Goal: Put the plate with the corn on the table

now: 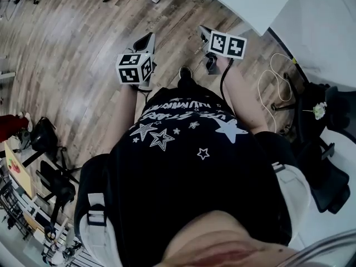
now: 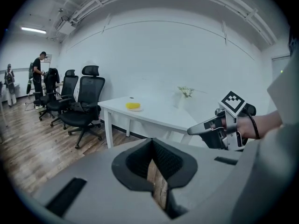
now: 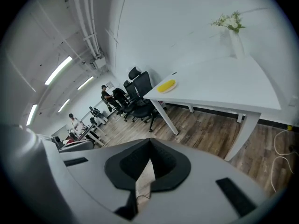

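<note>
On the white table (image 3: 224,85), near the corner closest to the office chairs (image 3: 140,101), a yellow corn cob (image 3: 166,85) lies on a small pale plate (image 3: 169,90). Well apart from it, the left gripper (image 2: 156,181) and right gripper (image 3: 142,178) are both closed and hold nothing.

This is an open office room, where black high-back swivel chairs (image 2: 86,101) stand near a long white table (image 3: 224,83) on wood-plank floor (image 1: 72,32) under ceiling strip lights (image 3: 58,70)

Corn (image 3: 166,85) is yellow, table (image 3: 224,80) white, chairs (image 3: 140,101) black.
</note>
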Demonstrator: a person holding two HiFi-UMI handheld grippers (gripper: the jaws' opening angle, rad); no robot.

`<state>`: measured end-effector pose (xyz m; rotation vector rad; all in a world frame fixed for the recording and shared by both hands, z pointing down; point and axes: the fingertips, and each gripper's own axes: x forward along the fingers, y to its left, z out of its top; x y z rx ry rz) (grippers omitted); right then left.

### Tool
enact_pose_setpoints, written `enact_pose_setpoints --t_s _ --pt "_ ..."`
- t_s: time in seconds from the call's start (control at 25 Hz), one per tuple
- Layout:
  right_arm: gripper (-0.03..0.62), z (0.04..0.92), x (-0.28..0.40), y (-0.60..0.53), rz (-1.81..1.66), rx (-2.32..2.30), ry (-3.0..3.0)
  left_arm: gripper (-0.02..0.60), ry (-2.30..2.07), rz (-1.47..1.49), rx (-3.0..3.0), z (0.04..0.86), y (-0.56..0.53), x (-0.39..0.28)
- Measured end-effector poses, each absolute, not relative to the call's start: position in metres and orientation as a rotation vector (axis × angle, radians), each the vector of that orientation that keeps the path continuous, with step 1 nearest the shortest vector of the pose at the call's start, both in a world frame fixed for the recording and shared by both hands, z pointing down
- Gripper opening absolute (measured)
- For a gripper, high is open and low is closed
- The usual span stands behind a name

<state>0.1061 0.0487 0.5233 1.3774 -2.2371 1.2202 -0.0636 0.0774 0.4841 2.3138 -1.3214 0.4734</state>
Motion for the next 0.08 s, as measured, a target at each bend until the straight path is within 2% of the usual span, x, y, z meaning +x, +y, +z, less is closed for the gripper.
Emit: enact_pose_setpoints --t_s 0.08 --pt "0.006 0.5216 0.1028 0.0635 1.215 1.383 -2.235 0.005 -1.313 0.473 2.315 0.4841 0.0931 -0.0668"
